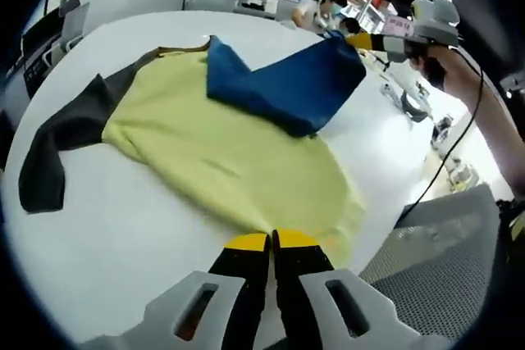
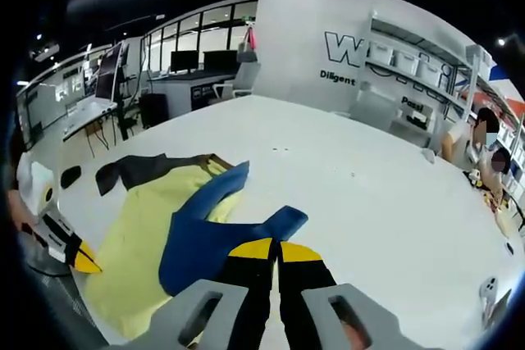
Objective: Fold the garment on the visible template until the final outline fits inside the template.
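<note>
- Garment [image 1: 238, 161] position first: we see the yellow shirt body spread flat on the white table [image 1: 123, 260], filling the centre of the left gripper view, with the dark sleeve [image 1: 66, 133] trailing to the left of the frame and the blue sleeve [image 1: 287, 84] folded in over the upper middle.
- Left gripper [image 1: 271, 240], at the bottom centre of its view, has its 2 jaws pressed together at the yellow hem; we judge it is pinching that edge, though the cloth between the tips is hidden.
- Right gripper [image 2: 276, 249], at the bottom centre of its own view, is likewise closed, apparently on the tip of the blue sleeve; it also appears at the upper right of the left gripper view, lifted above the table.
- We cannot make out any template outline on the table, so the fold could land outside it.
- If the right grip is shallow, the blue sleeve could slip free mid-fold and land bunched.
- Pulling the hem forward could drag the whole shirt toward the table edge at the lower right of the left gripper view, near the grey mesh surface [image 1: 443, 243].
- The dark sleeve is unfolded, so the outline stays wide on that side.
</note>
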Demonstrator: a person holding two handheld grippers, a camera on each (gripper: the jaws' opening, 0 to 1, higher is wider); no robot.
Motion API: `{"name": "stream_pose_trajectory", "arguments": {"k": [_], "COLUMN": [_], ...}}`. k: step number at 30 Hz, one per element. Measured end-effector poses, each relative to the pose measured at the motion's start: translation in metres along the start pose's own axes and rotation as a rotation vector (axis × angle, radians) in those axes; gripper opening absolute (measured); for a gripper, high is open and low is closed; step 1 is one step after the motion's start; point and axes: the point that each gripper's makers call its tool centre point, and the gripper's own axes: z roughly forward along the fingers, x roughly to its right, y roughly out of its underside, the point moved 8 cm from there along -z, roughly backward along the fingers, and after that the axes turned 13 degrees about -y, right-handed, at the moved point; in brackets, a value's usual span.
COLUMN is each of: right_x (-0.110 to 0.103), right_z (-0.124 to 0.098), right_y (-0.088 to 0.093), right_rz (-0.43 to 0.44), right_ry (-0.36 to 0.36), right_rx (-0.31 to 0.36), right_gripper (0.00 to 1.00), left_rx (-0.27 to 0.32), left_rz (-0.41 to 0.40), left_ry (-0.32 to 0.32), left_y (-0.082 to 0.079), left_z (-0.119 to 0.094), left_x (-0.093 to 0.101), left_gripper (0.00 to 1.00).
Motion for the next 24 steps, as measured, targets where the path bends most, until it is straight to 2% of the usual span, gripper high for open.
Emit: {"name": "stream_pose_trajectory", "arguments": {"k": [5,11,13,17,19,20,24], "right_x": [0.007,0.013,0.016,0.025,0.032,0.032,0.038], "right_z": [-0.001,-0.004,-0.005,-0.006,-0.007,-0.008,-0.009], "right_y": [-0.003,-0.005,-0.005,-0.001,-0.001,-0.001,0.000], "right_rz": [0.018,0.007,0.005,0.011,0.025,0.019,0.010], "right_ry": [0.016,0.030,0.038,0.051,0.068,0.071,0.084], "right_rx": [0.015,0.018,0.019,0.010,0.009,0.008,0.001], "right_gripper": [0.00,0.00,0.00,0.00,0.00,0.00,0.00], "left_rx": [0.050,0.092,0.098,0.093,0.078,0.082,0.090], "left_rz": [-0.079,-0.104,-0.110,-0.113,-0.193,-0.201,-0.189], "left_ry": [0.010,0.000,-0.015,0.000,-0.017,-0.020,-0.034], "left_y": [-0.008,-0.013,-0.014,-0.014,-0.011,-0.010,-0.008], "left_z": [-0.012,-0.022,-0.025,-0.028,-0.030,-0.031,-0.033], "left_x": [0.000,0.000,-0.002,-0.004,-0.013,-0.016,-0.023], "left_gripper": [0.00,0.00,0.00,0.00,0.00,0.00,0.00]}}
